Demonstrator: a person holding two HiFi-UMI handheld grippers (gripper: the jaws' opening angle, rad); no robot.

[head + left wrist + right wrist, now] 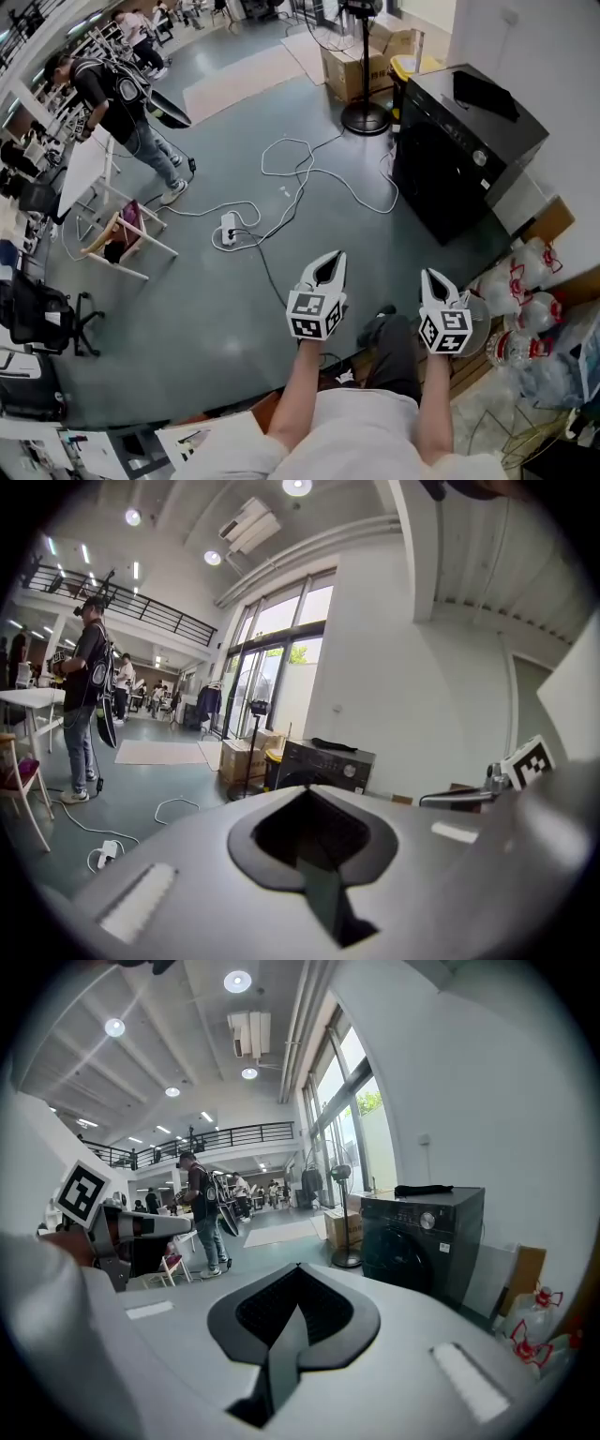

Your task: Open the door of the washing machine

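Both grippers' jaws are clenched on nothing. The left gripper (330,259) and right gripper (434,276) hang well apart from the black washing machine (464,150), which stands on the floor (234,309). Its round door (398,1258) looks shut, though it is dim.

Washing machine (464,155) far right, left gripper (328,261) and right gripper (433,277) near, floor (225,309) between.
The washing machine stands against the right wall with a cloth (486,94) on top. A fan stand (365,114) is just left of it, with cardboard boxes (352,70) farther back. Cables (300,178) and a power strip (228,228) lie mid-floor. Far left, a person (117,94) stands by a table (84,169), with a chair (117,239) nearer. Bottles (511,291) sit just right of the right gripper.
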